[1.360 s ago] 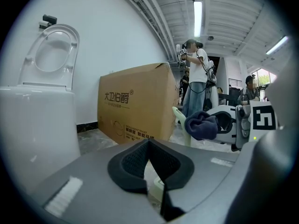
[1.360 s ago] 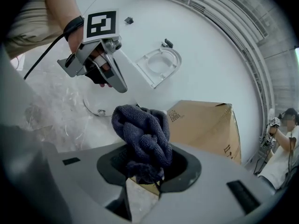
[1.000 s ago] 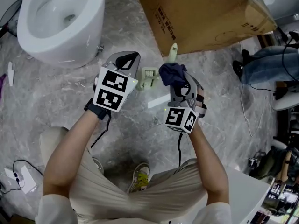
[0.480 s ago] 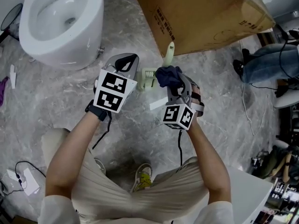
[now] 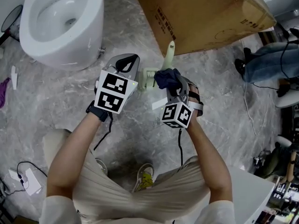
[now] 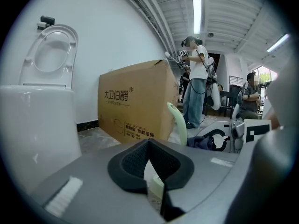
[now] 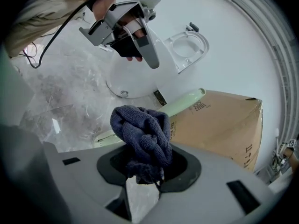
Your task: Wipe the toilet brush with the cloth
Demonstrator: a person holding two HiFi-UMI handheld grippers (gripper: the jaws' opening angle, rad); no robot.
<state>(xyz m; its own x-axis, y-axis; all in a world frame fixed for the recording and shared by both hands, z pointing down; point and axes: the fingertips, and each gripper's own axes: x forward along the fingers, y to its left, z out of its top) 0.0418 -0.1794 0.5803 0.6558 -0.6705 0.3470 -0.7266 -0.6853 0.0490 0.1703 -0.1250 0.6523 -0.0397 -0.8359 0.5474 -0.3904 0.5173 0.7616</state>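
The pale green toilet brush (image 5: 169,52) is held off the floor, its handle pointing toward the cardboard box. My left gripper (image 5: 127,64) is shut on its lower end near the brush head (image 5: 148,77). In the left gripper view a pale green part of the brush (image 6: 155,186) sits between the jaws and the handle (image 6: 179,122) curves upward. My right gripper (image 5: 174,84) is shut on a bunched dark blue cloth (image 5: 166,77), which touches the handle's middle. In the right gripper view the cloth (image 7: 145,132) covers part of the brush handle (image 7: 186,102).
A white toilet (image 5: 60,22) stands at upper left. A large cardboard box (image 5: 205,13) lies just beyond the brush. A seated person's legs (image 5: 271,64) and cables are at the right. My own shoe (image 5: 140,175) is below. People (image 6: 196,83) stand in the background.
My right gripper with the cloth has shifted slightly left and down along the brush handle. The left gripper has stayed nearly still.
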